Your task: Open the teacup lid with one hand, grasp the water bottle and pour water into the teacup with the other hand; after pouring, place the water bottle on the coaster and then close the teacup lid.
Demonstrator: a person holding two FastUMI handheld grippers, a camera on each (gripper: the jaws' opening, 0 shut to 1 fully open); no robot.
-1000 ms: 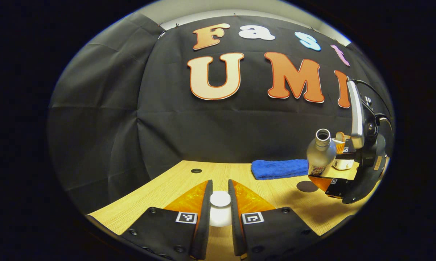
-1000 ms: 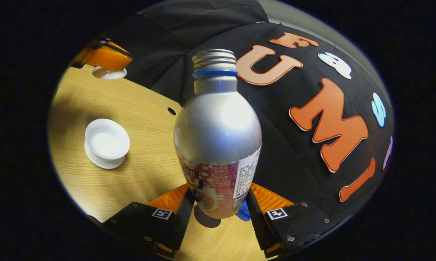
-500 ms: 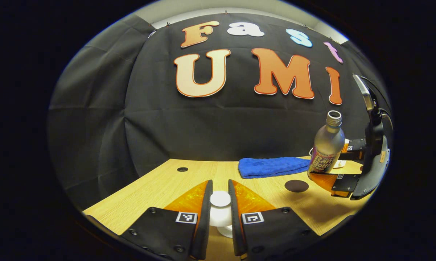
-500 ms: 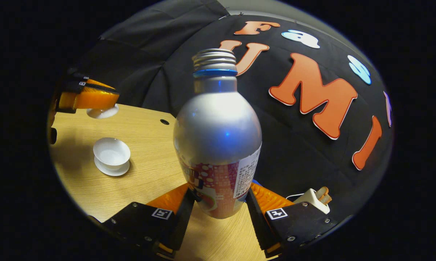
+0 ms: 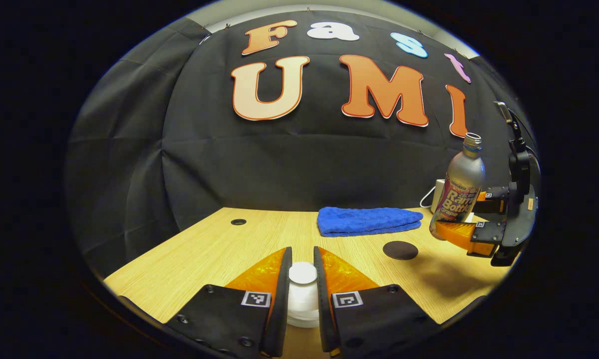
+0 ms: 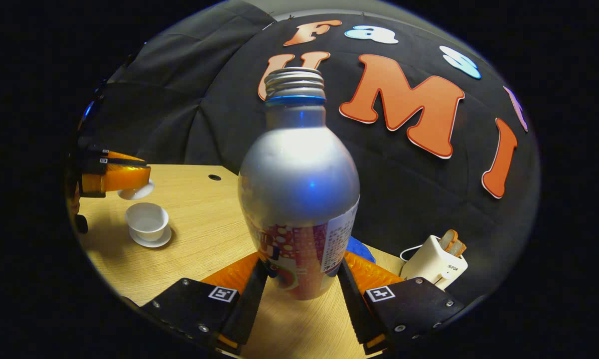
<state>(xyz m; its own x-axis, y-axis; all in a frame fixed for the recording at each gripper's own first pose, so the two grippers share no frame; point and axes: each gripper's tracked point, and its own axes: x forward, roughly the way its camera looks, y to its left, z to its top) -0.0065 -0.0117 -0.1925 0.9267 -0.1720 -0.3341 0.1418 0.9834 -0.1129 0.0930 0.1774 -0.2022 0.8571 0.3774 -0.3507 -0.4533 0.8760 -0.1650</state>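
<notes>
Wooden table: pale grain, bearing every item below. Blue towel: folded, lying at the table's far edge against the wall. Toaster: white, corded, bread slices standing in its slots, on the table beyond the towel. Water bottle: silver, uncapped, upright, lifted clear of the table; right gripper has both fingers pressed on its lower label (seen from the left gripper view at, above the table's right part). Teacup: white, uncovered, seated on its saucer toward the table's left part. Coaster: dark disc, flat on the table, just before the towel, near the bottle. Teacup lid: white, knob pinched between the fingers of left gripper, held above the teacup.
</notes>
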